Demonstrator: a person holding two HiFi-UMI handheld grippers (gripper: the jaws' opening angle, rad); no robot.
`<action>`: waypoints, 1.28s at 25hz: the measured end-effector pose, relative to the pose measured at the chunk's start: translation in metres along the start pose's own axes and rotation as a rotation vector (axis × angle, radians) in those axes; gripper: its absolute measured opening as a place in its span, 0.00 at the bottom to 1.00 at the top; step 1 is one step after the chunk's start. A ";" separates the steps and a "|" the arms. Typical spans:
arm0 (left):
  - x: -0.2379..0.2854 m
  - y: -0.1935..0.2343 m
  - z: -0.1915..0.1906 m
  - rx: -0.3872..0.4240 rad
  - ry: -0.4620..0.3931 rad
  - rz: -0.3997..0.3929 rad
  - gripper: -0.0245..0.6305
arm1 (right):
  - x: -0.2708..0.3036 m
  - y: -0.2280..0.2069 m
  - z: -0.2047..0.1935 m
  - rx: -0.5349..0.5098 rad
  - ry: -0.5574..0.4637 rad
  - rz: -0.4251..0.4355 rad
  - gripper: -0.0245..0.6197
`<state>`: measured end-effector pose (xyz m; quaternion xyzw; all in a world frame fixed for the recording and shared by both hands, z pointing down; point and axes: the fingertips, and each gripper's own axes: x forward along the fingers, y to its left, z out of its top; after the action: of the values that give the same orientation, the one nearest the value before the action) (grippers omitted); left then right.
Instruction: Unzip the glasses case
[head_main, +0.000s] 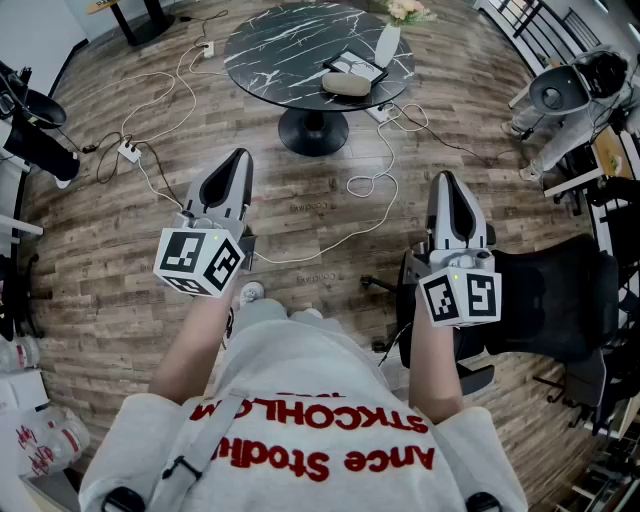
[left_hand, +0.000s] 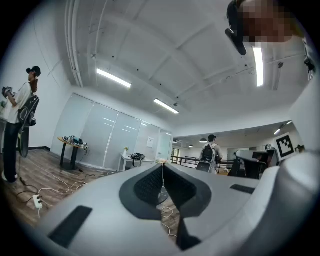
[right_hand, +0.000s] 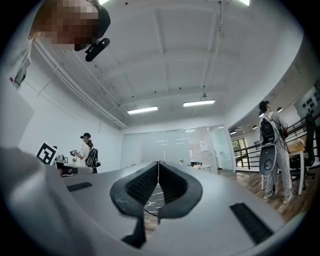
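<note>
Both the left gripper (head_main: 239, 158) and right gripper (head_main: 447, 182) have fingers closed on nothing. The case (head_main: 346, 84) lies on the far worktop (head_main: 270, 40). The shirt (head_main: 300, 380) reads "STKCOHLOM".

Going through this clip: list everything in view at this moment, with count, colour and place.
table: one, black with white veins, far centre
glasses case: one, beige, on the table's near side
vase: one, white, holding flowers, on the table behind the case
cables: several, white, looping over the wood floor
power strip: one, white, on the floor at left
office chair: one, black, at the person's right
bystander: one, dark backpack, far off in the room
sweatshirt: one, grey with red print, on the person
left tool: one, white and dark grey, shut, empty
right tool: one, same colours, shut, empty
</note>
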<state>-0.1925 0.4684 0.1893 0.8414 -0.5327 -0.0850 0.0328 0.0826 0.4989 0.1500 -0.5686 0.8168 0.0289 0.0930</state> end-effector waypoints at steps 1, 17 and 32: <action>-0.001 -0.003 0.001 0.001 0.002 -0.003 0.05 | -0.002 0.001 0.001 -0.002 0.002 0.002 0.06; 0.007 -0.021 -0.014 -0.003 0.038 0.001 0.05 | -0.001 0.004 -0.009 0.022 0.012 0.081 0.07; 0.163 0.045 -0.038 -0.036 0.037 -0.050 0.05 | 0.139 -0.054 -0.049 0.001 0.056 0.055 0.07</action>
<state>-0.1573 0.3008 0.2151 0.8551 -0.5093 -0.0795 0.0557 0.0804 0.3440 0.1751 -0.5467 0.8343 0.0151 0.0697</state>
